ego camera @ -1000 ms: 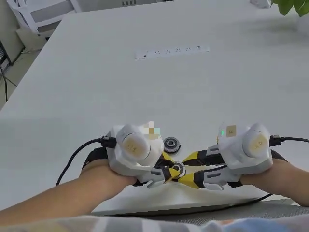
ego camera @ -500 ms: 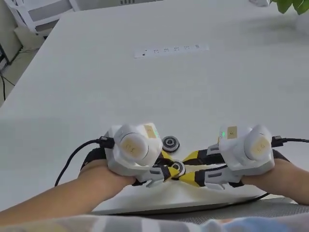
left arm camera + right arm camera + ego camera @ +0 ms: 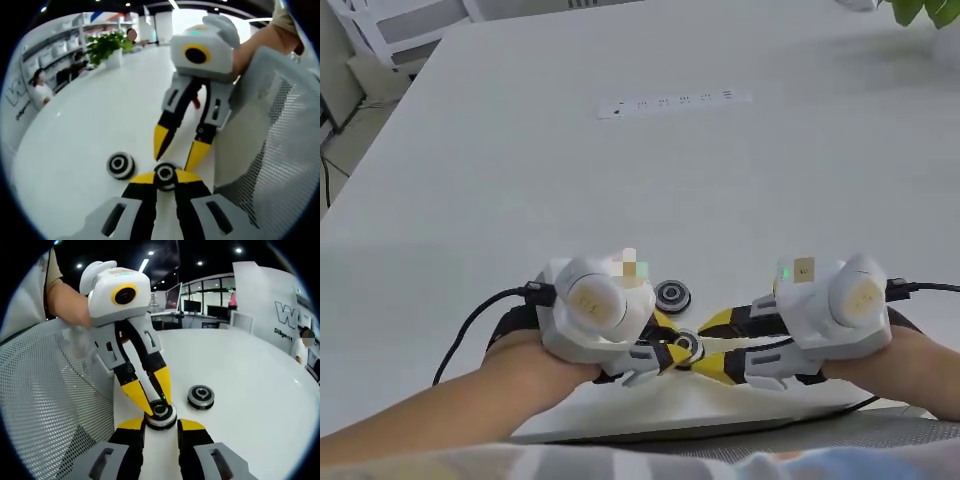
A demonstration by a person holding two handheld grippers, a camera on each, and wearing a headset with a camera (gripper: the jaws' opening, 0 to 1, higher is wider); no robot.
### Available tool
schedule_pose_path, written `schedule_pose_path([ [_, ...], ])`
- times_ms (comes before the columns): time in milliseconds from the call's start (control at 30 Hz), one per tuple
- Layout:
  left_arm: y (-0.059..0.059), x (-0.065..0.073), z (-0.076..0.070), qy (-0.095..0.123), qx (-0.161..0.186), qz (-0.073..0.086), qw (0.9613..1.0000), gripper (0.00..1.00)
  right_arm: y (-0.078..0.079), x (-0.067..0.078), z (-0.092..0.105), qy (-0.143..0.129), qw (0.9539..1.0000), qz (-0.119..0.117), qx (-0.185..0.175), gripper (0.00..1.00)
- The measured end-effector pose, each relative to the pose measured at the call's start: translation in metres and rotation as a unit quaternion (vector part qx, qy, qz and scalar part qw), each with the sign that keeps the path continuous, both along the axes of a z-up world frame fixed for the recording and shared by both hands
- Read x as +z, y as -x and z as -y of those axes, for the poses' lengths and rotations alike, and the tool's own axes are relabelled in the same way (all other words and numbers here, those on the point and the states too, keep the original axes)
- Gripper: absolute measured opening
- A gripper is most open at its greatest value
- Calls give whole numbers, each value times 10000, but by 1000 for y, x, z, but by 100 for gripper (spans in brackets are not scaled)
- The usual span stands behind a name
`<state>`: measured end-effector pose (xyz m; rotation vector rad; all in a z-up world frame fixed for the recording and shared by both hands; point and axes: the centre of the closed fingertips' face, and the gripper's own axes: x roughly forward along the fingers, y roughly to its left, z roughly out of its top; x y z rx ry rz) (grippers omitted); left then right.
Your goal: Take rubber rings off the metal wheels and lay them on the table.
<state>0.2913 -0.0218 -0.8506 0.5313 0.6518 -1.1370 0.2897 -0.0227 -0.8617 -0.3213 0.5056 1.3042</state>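
A small metal wheel with a black rubber ring [image 3: 686,346] is held just above the white table's near edge, between the two grippers. My left gripper [image 3: 672,347] comes in from the left, its yellow tips shut on the wheel [image 3: 166,174]. From the right, my right gripper [image 3: 698,348] meets it, with its tips pressed on the ring's sides [image 3: 161,417]. A second ringed wheel [image 3: 672,295] lies flat on the table just beyond them, also seen in the gripper views [image 3: 121,165] [image 3: 201,396].
A white power strip [image 3: 675,102] lies far back on the table [image 3: 520,180]. A grey mesh chair back [image 3: 45,405] is close behind the grippers at the near edge. A green plant [image 3: 925,12] stands at the far right corner.
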Motion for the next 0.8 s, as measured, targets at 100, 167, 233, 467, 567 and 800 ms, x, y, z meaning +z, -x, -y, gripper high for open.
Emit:
schedule_pose_path([
  [100, 0, 0, 0, 4, 7, -4, 10000, 14, -1, -2, -2, 41, 10000, 28, 45, 25],
  [167, 0, 0, 0, 5, 9, -3, 10000, 14, -1, -2, -3, 36, 10000, -19, 63, 24],
  [233, 0, 0, 0, 7, 13, -6, 10000, 14, -1, -4, -4, 56, 9999, -48, 69, 24],
  [467, 0, 0, 0, 10, 33, -1, 10000, 14, 0, -5, -3, -11, 9998, -186, -15, 24],
  [567, -1, 0, 1, 18, 46, -2, 10000, 14, 0, -5, -2, -23, 9998, -200, -35, 24],
  [800, 0, 0, 1, 35, 56, -3, 10000, 14, 2, -5, 0, -61, 9995, -293, -120, 22],
])
